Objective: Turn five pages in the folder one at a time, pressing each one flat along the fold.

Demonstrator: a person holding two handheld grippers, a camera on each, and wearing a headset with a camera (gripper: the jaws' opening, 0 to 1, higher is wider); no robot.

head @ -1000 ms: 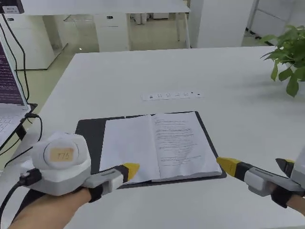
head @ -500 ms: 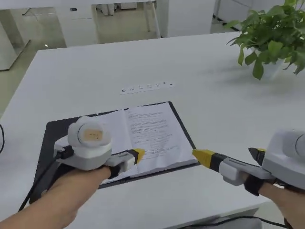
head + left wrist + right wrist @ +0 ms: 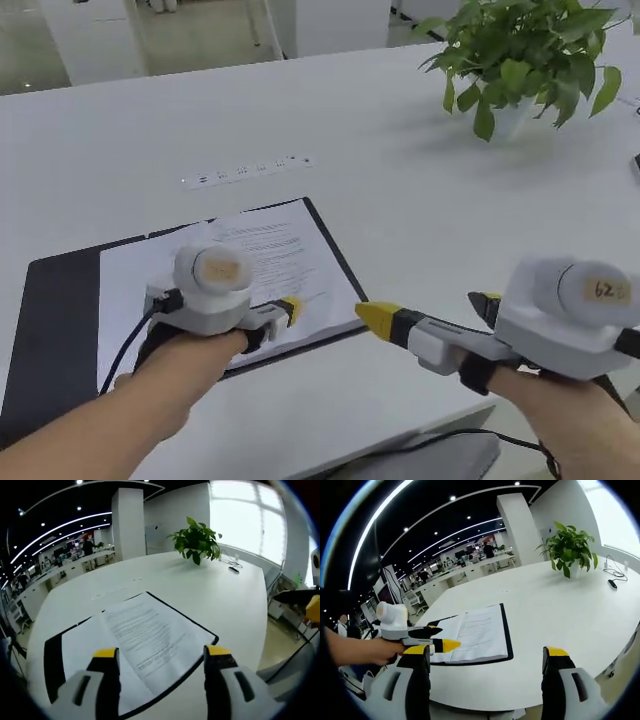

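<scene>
The black folder [image 3: 60,300] lies open on the white table, with a blank left page and a printed right page [image 3: 280,255]. My left gripper [image 3: 285,312] hovers open over the lower part of the right page, nothing between its jaws; its own view has the folder [image 3: 145,630] just ahead of the left gripper [image 3: 162,652]. My right gripper [image 3: 430,310] is open off the folder's near right corner, one yellow tip almost at that corner. The right gripper view shows the right gripper [image 3: 485,651], the folder [image 3: 480,630] and the left gripper [image 3: 442,644] over the folder's near edge.
A potted plant [image 3: 520,50] stands at the far right of the table [image 3: 420,200]. A flush power strip [image 3: 245,170] sits beyond the folder. The table's near edge [image 3: 330,440] runs just below my hands. A small dark item and cable [image 3: 614,582] lie far right.
The head camera has swung to the right. Relative to the folder, my left gripper has moved from the foot of the left page onto the right page. The right gripper stays by the near right corner.
</scene>
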